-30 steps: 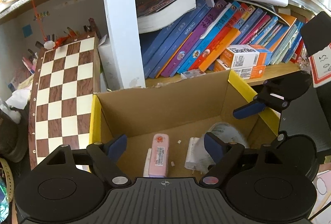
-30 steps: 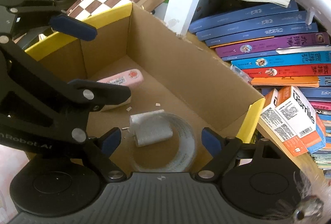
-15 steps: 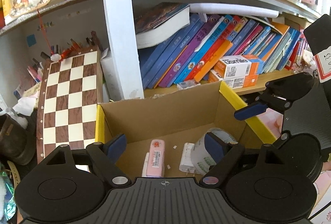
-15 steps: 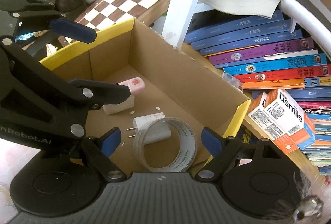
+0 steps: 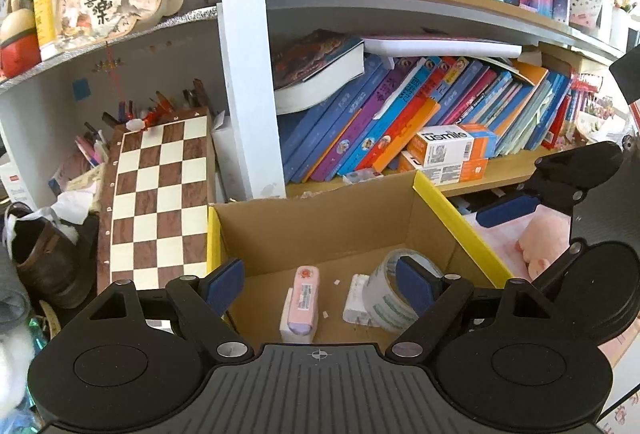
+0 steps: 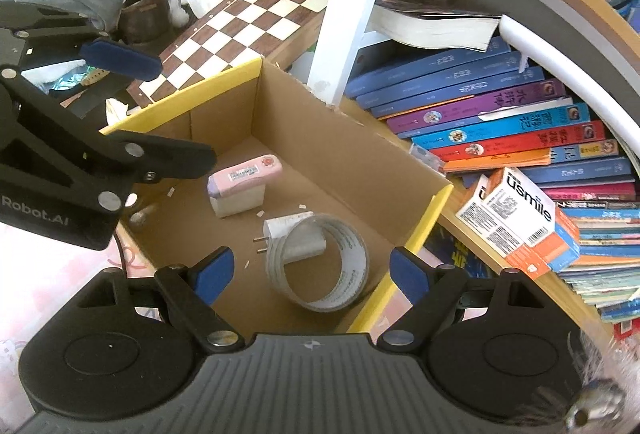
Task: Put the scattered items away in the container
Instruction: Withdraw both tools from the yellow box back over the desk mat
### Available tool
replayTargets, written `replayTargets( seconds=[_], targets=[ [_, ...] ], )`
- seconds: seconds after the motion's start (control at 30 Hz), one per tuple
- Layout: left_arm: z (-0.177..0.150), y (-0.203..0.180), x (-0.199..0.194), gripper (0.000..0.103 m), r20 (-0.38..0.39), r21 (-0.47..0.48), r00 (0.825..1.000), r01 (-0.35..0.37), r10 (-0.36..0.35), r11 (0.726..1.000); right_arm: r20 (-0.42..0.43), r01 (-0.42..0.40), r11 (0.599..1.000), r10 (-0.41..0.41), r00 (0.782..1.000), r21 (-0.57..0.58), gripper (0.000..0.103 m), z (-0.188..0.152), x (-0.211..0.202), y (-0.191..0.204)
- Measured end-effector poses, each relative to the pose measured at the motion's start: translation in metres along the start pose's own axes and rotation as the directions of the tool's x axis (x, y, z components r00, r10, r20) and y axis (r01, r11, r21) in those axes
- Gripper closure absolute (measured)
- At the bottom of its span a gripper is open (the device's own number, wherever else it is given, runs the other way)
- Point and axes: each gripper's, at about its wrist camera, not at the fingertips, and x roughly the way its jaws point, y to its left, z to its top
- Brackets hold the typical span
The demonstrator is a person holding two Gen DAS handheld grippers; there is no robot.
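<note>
Lifting clear since a second ago, both grippers — left gripper (image 5: pixel 320 280), right gripper (image 6: pixel 310 274) — hang spread, empty. Cardboard box (image 6: pixel 340 137) holds tape roll (image 6: pixel 320 266), probably 3 more items — tidying seems nearly done.

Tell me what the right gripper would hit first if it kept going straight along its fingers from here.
Most likely the roll of clear tape lying on the floor of the cardboard box: it sits between the open fingers of the right gripper, which holds nothing. Depth is hard to judge; the white plug adapter inside the roll is close behind.

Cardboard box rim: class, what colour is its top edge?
Yellow, along the brown cardboard box's rim; clearest in the right wrist view.
</note>
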Motion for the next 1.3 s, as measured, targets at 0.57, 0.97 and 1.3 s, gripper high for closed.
replayTargets(
  seconds=[0.57, 0.97, 1.3],
  targets=[
    [-0.014, -0.017, -0.046, 0.018, 0.021, -0.015, 1.0, -0.007, 0.008, 1.0, 0.05, -0.004, 0.999, 0.002, 0.999, 0.049, 0.018, -0.022, -0.047, 0.007],
    [-0.027, -0.044, -0.059, 0.018, -0.001, -0.009, 1.0, 0.001, -0.001, 1.0, 0.06, 0.01, 0.993, -0.017, 0.998, 0.121, 0.018, -0.052, -0.067, -0.002],
    [-0.037, -0.066, -0.058, 0.018, -0.033, -0.013, 0.999, 0.022, -0.022, 1.0, 0.039, 0.029, 0.981, -0.037, 0.999, 0.19, 0.018, -0.089, -0.076, -0.017]
  ],
)
